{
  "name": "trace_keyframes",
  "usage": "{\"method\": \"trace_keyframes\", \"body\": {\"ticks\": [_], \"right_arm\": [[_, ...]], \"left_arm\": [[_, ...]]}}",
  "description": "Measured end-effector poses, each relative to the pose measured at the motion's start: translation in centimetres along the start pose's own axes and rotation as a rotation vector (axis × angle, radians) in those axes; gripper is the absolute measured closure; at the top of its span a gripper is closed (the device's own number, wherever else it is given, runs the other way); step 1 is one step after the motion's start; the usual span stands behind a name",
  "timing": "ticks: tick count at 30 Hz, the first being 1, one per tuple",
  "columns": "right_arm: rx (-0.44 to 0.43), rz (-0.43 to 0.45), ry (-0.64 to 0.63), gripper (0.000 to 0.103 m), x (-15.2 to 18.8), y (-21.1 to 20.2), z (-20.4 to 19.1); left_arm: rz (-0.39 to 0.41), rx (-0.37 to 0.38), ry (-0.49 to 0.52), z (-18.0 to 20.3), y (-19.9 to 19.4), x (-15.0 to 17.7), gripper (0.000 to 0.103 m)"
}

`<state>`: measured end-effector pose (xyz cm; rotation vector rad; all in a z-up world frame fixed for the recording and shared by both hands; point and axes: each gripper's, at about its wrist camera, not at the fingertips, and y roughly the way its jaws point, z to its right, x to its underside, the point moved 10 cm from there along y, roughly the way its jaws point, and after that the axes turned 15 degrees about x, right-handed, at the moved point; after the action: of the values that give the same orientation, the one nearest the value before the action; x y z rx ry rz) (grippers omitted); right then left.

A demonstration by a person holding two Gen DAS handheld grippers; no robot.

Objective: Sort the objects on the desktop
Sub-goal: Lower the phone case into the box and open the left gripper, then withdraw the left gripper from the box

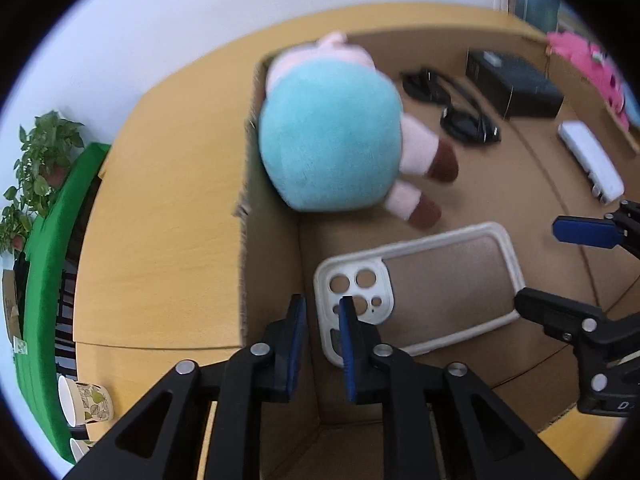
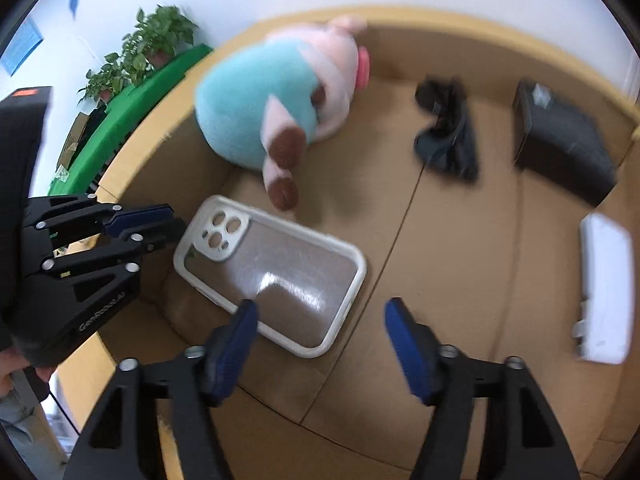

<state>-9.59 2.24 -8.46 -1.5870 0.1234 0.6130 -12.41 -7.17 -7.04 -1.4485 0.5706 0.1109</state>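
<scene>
A clear phone case [image 1: 448, 280] [image 2: 280, 272] with a white rim lies inside a shallow cardboard box [image 1: 272, 260]. My left gripper [image 1: 322, 304] [image 2: 178, 222] hovers at the case's camera-hole corner. Its blue pads stand a narrow gap apart and do not press on the rim. My right gripper [image 2: 322, 304] [image 1: 536, 266] stands wide open over the case's other end, its left finger close to the long edge and holding nothing. A plush pig with a teal body [image 1: 332, 132] [image 2: 264, 112] lies in the box's far left corner.
Also in the box are black sunglasses [image 1: 452, 104] [image 2: 448, 136], a black carton [image 1: 512, 80] [image 2: 560, 140] and a white flat object [image 1: 592, 156] [image 2: 604, 288]. A pink item [image 1: 584, 60] sits past the far right wall. Paper cups [image 1: 86, 400] stand on the wooden desk at left.
</scene>
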Motion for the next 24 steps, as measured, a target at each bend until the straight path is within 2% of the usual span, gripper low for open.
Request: {"method": "trace_keyframes", "body": {"ticks": [1, 3, 4, 5, 7, 10, 13, 17, 19, 22, 24], "right_arm": [[0.023, 0.039, -0.003, 0.033, -0.3, -1.0, 0.3], [0.082, 0.139, 0.003, 0.026, -0.6, -3.8, 1.3], [0.106, 0.187, 0.013, 0.017, -0.5, -5.1, 1.8], [0.129, 0.241, 0.034, 0.008, -0.3, -6.6, 2.4], [0.182, 0.341, 0.086, 0.0, 0.2, -9.1, 3.9], [0.253, 0.428, 0.157, 0.0, 2.0, -11.0, 6.0], [0.303, 0.466, 0.212, 0.0, 4.0, -11.5, 8.5], [0.316, 0.415, 0.248, 0.0, 5.6, -9.7, 11.7], [0.302, 0.413, 0.266, 0.0, 5.9, -8.9, 12.3], [0.303, 0.406, 0.255, 0.0, 6.4, -7.8, 12.2], [0.315, 0.434, 0.259, 0.0, 6.4, -7.7, 12.1]], "left_arm": [[0.061, 0.007, -0.004, 0.1, -1.2, -0.5, 0.085], [0.19, 0.041, -0.022, 0.6, -3.9, -1.3, 0.077], [0.263, 0.066, -0.034, 0.9, -5.5, -1.5, 0.062], [0.336, 0.088, -0.045, 1.5, -6.9, -1.6, 0.042], [0.489, 0.114, -0.063, 2.7, -9.7, -1.5, 0.023], [0.606, 0.158, -0.082, 5.0, -10.9, -0.7, 0.023], [0.652, 0.173, -0.091, 7.2, -9.6, 0.1, 0.023], [0.62, 0.151, -0.085, 9.2, -6.1, 0.9, 0.023], [0.591, 0.134, -0.089, 9.7, -4.4, 1.2, 0.023], [0.591, 0.128, -0.11, 9.8, -3.2, 1.7, 0.023], [0.594, 0.082, -0.094, 9.7, -2.9, 1.8, 0.023]]}}
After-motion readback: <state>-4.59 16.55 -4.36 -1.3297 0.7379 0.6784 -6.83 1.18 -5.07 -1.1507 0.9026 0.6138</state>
